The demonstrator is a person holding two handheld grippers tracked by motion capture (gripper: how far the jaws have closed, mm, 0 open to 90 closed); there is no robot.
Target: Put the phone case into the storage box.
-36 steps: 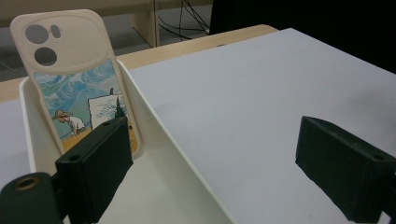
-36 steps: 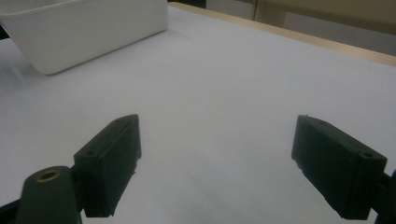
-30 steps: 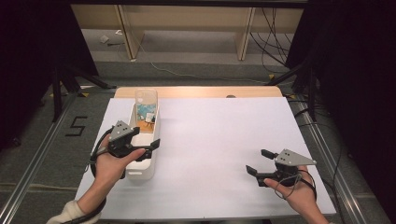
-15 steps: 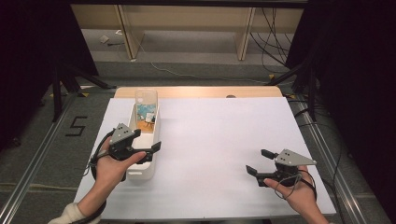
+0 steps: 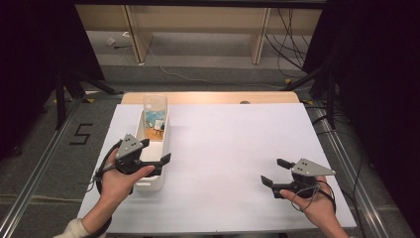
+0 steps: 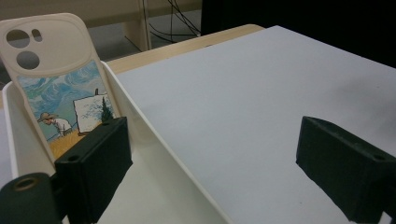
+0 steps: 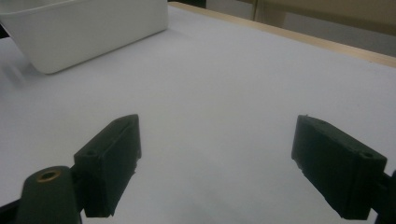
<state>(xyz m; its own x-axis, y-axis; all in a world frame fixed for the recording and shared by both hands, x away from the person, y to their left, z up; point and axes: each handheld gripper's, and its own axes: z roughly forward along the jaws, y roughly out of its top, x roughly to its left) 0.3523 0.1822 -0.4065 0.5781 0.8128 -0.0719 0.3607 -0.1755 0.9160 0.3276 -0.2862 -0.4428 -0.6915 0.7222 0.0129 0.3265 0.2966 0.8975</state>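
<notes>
Phone case is standing on end at the bin's far end, long axis upright, just ahead of the wide-open L gripper straddling bin's wall; R gripper, also wide, is idling well off.

The bin is showing smooth, slightly glossy white plastic. The phone case is presenting a matt cream finish (printed painting), while the table is appearing matt white.
</notes>
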